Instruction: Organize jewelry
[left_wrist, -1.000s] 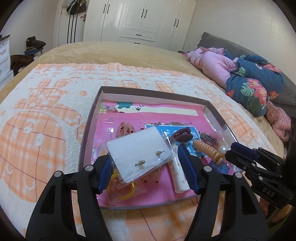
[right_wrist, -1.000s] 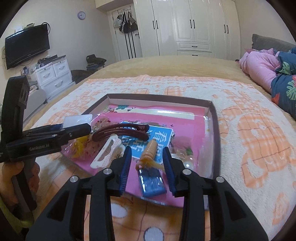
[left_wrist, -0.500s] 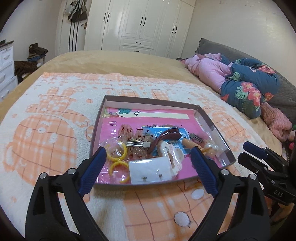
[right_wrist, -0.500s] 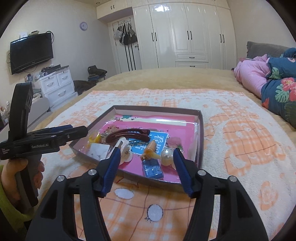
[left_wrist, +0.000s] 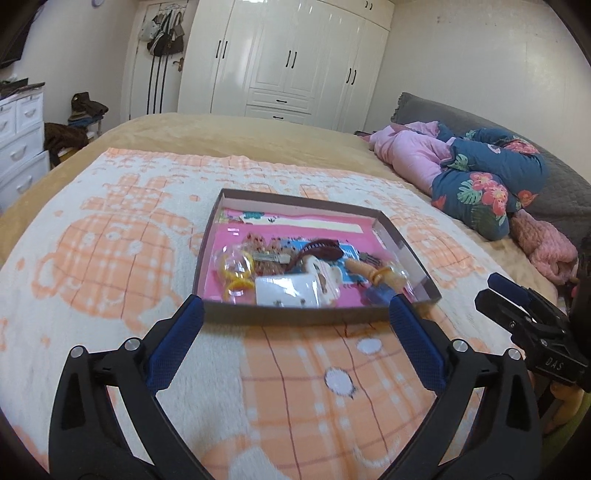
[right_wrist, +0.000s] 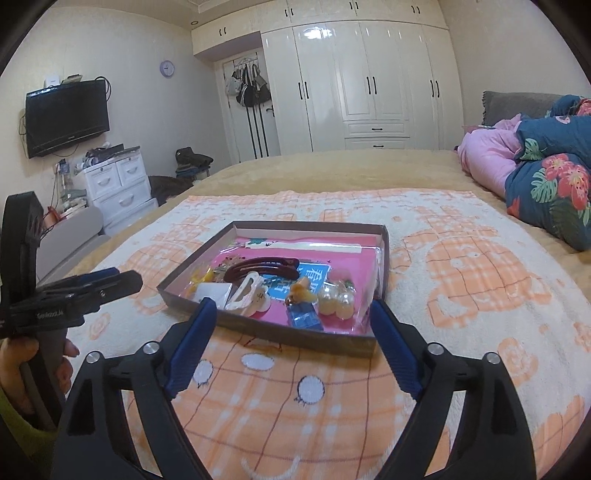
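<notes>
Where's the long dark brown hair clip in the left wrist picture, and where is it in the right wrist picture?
Left wrist view: the dark brown hair clip lies right of centre in the tray, seen nearly end-on.
Right wrist view: the clip stretches sideways across the tray's middle.
Shared landmark: the white earring card near the tray's front wall, left of the clip.

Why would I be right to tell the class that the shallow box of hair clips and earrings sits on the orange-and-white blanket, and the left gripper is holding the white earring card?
Not quite. The left gripper holds nothing: its jaws are opening, empty, short of the box. The white earring card lies inside the box, as the left wrist view shows. The box does sit on the orange-and-white blanket.
</notes>
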